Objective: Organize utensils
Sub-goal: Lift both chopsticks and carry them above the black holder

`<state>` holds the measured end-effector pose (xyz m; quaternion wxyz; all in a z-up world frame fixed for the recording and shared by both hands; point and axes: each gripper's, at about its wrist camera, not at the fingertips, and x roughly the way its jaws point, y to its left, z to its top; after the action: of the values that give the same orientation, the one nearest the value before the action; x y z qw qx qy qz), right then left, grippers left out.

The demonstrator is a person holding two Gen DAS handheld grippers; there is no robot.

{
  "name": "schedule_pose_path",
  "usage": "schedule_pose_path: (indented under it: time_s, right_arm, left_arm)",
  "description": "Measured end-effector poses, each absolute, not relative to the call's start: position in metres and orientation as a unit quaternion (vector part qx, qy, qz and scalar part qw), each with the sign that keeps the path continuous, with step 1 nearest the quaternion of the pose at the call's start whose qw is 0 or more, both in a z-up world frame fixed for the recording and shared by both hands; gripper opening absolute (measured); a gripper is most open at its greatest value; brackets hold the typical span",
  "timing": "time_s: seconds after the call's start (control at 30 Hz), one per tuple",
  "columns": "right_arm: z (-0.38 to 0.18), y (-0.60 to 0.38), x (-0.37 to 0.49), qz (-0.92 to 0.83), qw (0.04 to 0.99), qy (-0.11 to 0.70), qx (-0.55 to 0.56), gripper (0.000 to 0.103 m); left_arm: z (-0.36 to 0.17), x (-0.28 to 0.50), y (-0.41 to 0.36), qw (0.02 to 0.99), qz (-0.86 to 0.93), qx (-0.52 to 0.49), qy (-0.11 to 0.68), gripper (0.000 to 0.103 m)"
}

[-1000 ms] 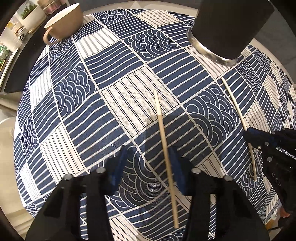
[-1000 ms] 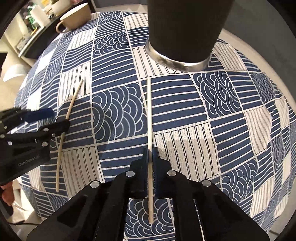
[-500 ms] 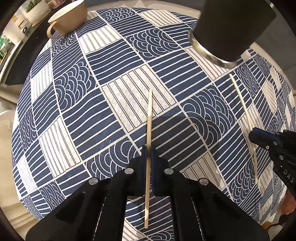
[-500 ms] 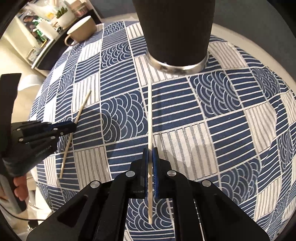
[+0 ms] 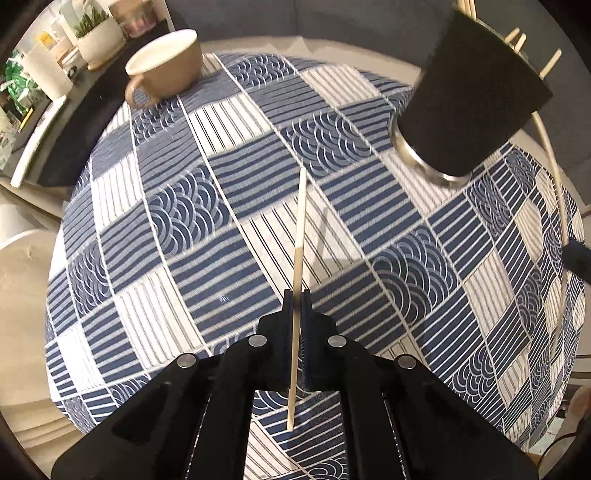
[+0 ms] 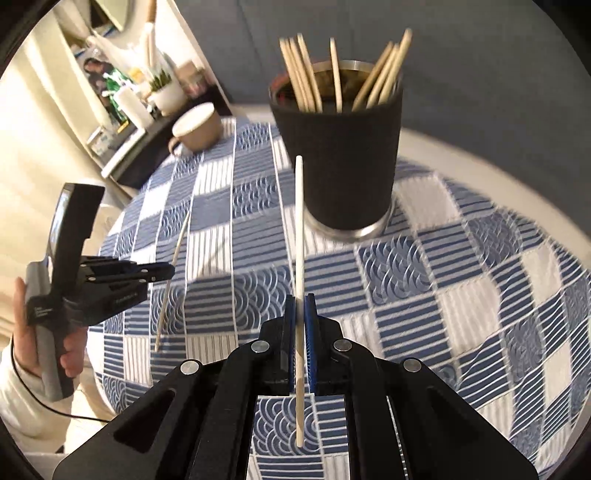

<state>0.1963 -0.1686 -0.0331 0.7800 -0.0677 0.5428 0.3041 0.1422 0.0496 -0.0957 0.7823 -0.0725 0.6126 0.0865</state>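
Note:
Over the blue-and-white patchwork cloth (image 5: 177,221), my left gripper (image 5: 297,299) is shut on a pale chopstick (image 5: 301,221) that is lifted clear and points away from me. My right gripper (image 6: 301,301) is shut on a second chopstick (image 6: 299,221), whose tip rises in front of the black cup (image 6: 340,158). Several chopsticks (image 6: 306,77) stand in that cup. In the right wrist view the left gripper (image 6: 166,271) holds its chopstick (image 6: 181,240) off to the left. The left wrist view shows the black cup (image 5: 472,99) at upper right and the right gripper's chopstick (image 5: 554,177) at the right edge.
A tan mug (image 6: 197,127) stands at the far left of the cloth, also visible as the mug (image 5: 166,62) in the left wrist view. Behind it is a dark shelf with a potted plant (image 5: 99,33) and jars. A person's hand (image 6: 26,332) grips the left tool's handle.
The left gripper closed on its chopstick and lifted it off the cloth. The right gripper rose and tilted up with its chopstick, bringing the cup's open top into view.

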Motion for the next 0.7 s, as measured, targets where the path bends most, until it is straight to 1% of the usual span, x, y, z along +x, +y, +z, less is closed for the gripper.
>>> schedule_pose_path:
  time_s: [0.1,0.13,0.43,0.67,0.7]
  right_arm:
    - [-0.015,-0.174,0.203,0.304,0.795,0.522,-0.057,0.005]
    - [-0.011,-0.175,0.205,0.305,0.798,0.516,-0.053,0.005]
    - [0.049,-0.182,0.215,0.334,0.842,0.421,-0.039,0.005]
    - [0.086,-0.181,0.229,0.342,0.866,0.364,-0.021,0.005]
    - [0.089,-0.181,0.231,0.341,0.868,0.36,-0.016,0.005]
  left_arm:
    - [-0.081,0.144,0.055,0.793,0.091,-0.066,0.599,0.003]
    - [-0.075,0.146,0.055,0.796,0.093,-0.062,0.595,0.002]
    - [-0.02,0.171,0.047,0.827,0.096,-0.03,0.553,0.002]
    - [0.023,0.189,0.042,0.849,0.093,-0.002,0.52,0.002]
    - [0.024,0.191,0.042,0.847,0.09,-0.002,0.524,0.005]
